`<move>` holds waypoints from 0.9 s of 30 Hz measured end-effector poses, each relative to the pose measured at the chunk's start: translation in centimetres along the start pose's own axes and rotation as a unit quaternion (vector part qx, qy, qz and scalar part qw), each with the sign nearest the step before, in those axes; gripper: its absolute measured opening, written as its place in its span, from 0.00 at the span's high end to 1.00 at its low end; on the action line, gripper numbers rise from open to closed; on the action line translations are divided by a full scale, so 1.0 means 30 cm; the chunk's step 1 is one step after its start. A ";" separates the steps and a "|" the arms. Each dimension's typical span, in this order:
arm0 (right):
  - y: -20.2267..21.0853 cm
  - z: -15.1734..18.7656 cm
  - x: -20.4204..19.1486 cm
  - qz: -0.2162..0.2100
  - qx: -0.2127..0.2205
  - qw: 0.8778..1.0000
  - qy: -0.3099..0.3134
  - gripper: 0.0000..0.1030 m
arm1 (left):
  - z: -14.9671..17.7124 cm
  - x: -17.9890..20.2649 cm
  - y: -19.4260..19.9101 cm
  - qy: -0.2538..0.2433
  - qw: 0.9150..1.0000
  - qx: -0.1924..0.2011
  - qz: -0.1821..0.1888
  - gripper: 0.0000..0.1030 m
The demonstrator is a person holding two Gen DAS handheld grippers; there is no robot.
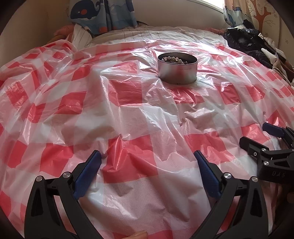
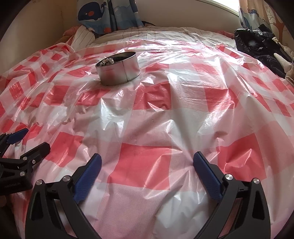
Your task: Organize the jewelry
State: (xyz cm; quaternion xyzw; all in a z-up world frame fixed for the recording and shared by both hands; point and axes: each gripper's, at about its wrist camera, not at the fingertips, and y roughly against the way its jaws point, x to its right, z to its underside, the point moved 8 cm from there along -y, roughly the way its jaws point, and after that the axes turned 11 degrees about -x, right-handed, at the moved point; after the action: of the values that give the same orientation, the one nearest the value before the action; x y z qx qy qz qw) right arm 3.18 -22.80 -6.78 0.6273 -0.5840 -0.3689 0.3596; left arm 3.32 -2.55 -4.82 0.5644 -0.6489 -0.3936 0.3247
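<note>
Both hand-held grippers, left and right, wide, empty. Tin with beads well ahead on slippery plastic sheet; push may tip tin, spill beads.

Left wrist view: looks forward and steeply down along its own left gripper, close over the red-and-white checked plastic sheet. Round metal tin sits ahead, slightly right of centre, far side of the sheet. Right gripper enters at the right edge.

Right wrist view: same downward tilt, same nearness, set just right of the other camera. Tin falls left of centre; left gripper shows at the left edge.

Shared: sheet, tin, whale-print curtain, dark clothes heap far right.
</note>
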 end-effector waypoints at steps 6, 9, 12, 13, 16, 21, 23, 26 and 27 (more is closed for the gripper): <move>0.013 0.011 0.004 -0.008 0.012 1.000 -0.004 0.07 | 0.003 -0.002 -0.001 0.003 1.000 0.000 0.003 0.07; 0.023 0.007 0.010 -0.021 0.023 0.999 -0.013 0.07 | 0.006 -0.003 -0.002 0.005 1.000 -0.001 0.004 0.07; 0.025 0.004 0.008 -0.019 0.026 0.999 -0.012 0.07 | 0.006 -0.005 -0.003 0.004 1.000 0.000 0.002 0.07; 0.026 0.005 0.007 -0.019 0.027 0.999 -0.012 0.07 | 0.007 -0.007 -0.003 0.004 1.000 0.000 0.001 0.07; 0.028 0.005 0.006 -0.019 0.031 0.999 -0.013 0.07 | 0.007 -0.005 -0.004 0.004 1.000 -0.001 0.001 0.07; 0.028 0.005 0.005 -0.018 0.032 0.999 -0.012 0.07 | 0.009 -0.004 -0.005 0.004 1.000 -0.001 0.001 0.07; 0.029 0.004 0.006 -0.017 0.033 0.999 -0.013 0.07 | 0.013 -0.008 -0.009 0.004 1.000 -0.004 0.000 0.07; 0.029 0.003 0.005 -0.015 0.035 0.999 -0.012 0.07 | 0.015 -0.009 -0.014 0.004 1.000 -0.006 -0.001 0.07; 0.029 0.003 0.005 -0.015 0.035 0.999 -0.012 0.07 | 0.014 -0.007 -0.015 0.003 1.000 -0.006 -0.002 0.07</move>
State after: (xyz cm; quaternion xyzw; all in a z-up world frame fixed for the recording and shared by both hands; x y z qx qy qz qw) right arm 2.70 -23.02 -6.08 0.6436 -0.5914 -0.3614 0.3247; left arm 3.21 -2.31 -5.40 0.5647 -0.6443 -0.3964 0.3298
